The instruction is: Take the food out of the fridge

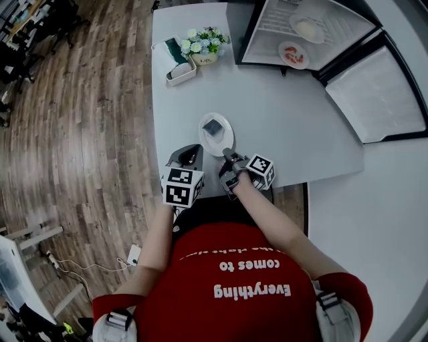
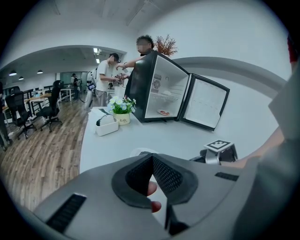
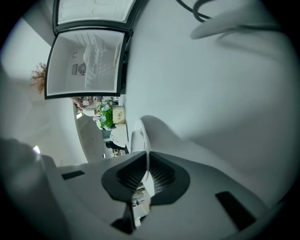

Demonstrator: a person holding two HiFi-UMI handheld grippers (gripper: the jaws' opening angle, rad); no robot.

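Well short of the fridge (image 1: 267,30), the right gripper (image 1: 227,155) clamped the plate (image 1: 206,138) rim; the left gripper (image 1: 190,152) was closed, empty.

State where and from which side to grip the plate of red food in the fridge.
Pinch the front rim of the plate of red food, coming in level through the fridge's open front. It lies flat inside, so likely only its thin edge offers a hold.

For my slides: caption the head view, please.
Right gripper grips the rim of a white plate; two plates sit in the open fridge.
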